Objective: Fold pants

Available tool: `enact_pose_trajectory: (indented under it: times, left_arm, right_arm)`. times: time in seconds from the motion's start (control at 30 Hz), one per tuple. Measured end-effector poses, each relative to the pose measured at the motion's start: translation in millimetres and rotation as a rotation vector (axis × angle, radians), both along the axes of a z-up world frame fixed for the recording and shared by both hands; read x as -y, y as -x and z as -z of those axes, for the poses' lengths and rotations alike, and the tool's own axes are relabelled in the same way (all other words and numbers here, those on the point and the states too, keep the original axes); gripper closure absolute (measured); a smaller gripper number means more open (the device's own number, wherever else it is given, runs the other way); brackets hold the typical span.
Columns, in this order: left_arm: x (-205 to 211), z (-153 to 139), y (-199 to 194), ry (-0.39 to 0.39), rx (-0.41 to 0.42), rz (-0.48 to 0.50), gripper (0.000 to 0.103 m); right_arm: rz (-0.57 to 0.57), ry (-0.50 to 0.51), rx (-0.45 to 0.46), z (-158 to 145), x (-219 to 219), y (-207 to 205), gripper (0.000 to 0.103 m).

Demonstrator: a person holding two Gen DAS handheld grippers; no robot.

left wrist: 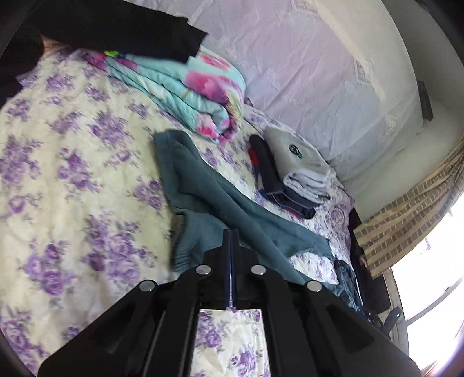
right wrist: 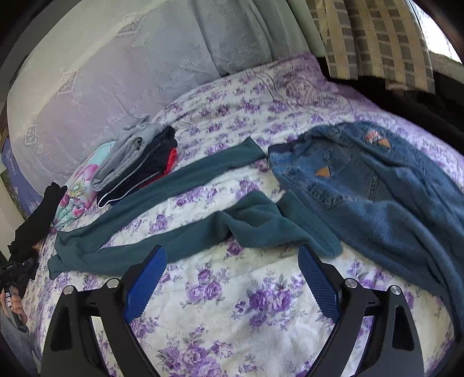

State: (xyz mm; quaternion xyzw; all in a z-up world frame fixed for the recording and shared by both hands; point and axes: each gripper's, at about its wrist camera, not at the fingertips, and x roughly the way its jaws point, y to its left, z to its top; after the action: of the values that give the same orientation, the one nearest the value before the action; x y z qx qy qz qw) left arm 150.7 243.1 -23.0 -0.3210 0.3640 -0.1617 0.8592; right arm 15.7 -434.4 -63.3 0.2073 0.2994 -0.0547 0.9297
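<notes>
Teal fleece pants [left wrist: 203, 185] lie spread and rumpled across the floral bed quilt [left wrist: 72, 145]. My left gripper [left wrist: 231, 232] is shut, its blue pads pressed together with the tips buried in the teal fabric near a ribbed cuff. In the right wrist view the same teal pants [right wrist: 255, 226] stretch from left to centre, both legs apart. My right gripper [right wrist: 232, 255] stands wide open just in front of the bunched middle part, with nothing between its fingers [right wrist: 145, 284]. At the far left edge a hand [right wrist: 11, 304] holds the other gripper by the pants' end.
Blue jeans [right wrist: 362, 179] lie crumpled to the right of the teal pants. A stack of folded clothes [right wrist: 139, 162] and a rolled floral blanket [left wrist: 188, 87] sit by the padded headboard [left wrist: 304, 72]. A black garment [left wrist: 116, 26] hangs at top left. A checked curtain [right wrist: 371, 37] hangs beyond the bed.
</notes>
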Motion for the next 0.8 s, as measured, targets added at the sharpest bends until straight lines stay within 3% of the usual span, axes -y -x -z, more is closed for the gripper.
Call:
enact_pose_trajectory:
  times: [0.1, 0.17, 0.23, 0.27, 0.4, 0.47, 0.5, 0.53, 0.67, 0.77, 0.8]
  left_arm:
    - [0, 15, 1, -0.021, -0.062, 0.001, 0.103]
    - [12, 32, -3, -0.085, -0.118, 0.013, 0.100]
    - [21, 45, -13, -0.108, -0.141, 0.036, 0.074]
    - [25, 50, -20, -0.109, -0.146, 0.034, 0.067]
    - [33, 54, -42, -0.130, -0.130, 0.008, 0.052]
    - [41, 55, -53, -0.161, -0.149, 0.003, 0.054]
    - [44, 56, -56, -0.157, -0.149, 0.010, 0.074]
    - [45, 57, -57, -0.127, -0.149, 0.035, 0.083]
    - [40, 49, -45, -0.061, -0.095, 0.028, 0.087]
    - [29, 34, -36, -0.024, -0.059, -0.008, 0.087]
    - [24, 28, -35, -0.013, -0.050, -0.020, 0.087]
  right_arm:
    - [0.015, -0.081, -0.029, 13, 11, -2, 0.011]
    - [0.019, -0.150, -0.027, 19, 18, -2, 0.011]
    - [0.020, -0.205, -0.034, 25, 25, -4, 0.011]
    - [0.024, -0.231, -0.036, 27, 29, -6, 0.011]
    - [0.050, -0.325, -0.022, 31, 46, -9, 0.011]
    - [0.059, -0.395, -0.029, 38, 54, -8, 0.011]
    - [0.059, -0.439, -0.029, 42, 58, -6, 0.011]
    - [0.060, -0.485, -0.023, 46, 61, -5, 0.011]
    - [0.064, -0.581, -0.007, 48, 74, -15, 0.011]
    - [0.070, -0.542, 0.015, 35, 86, -43, 0.012]
    - [0.062, -0.517, 0.035, 27, 88, -53, 0.028]
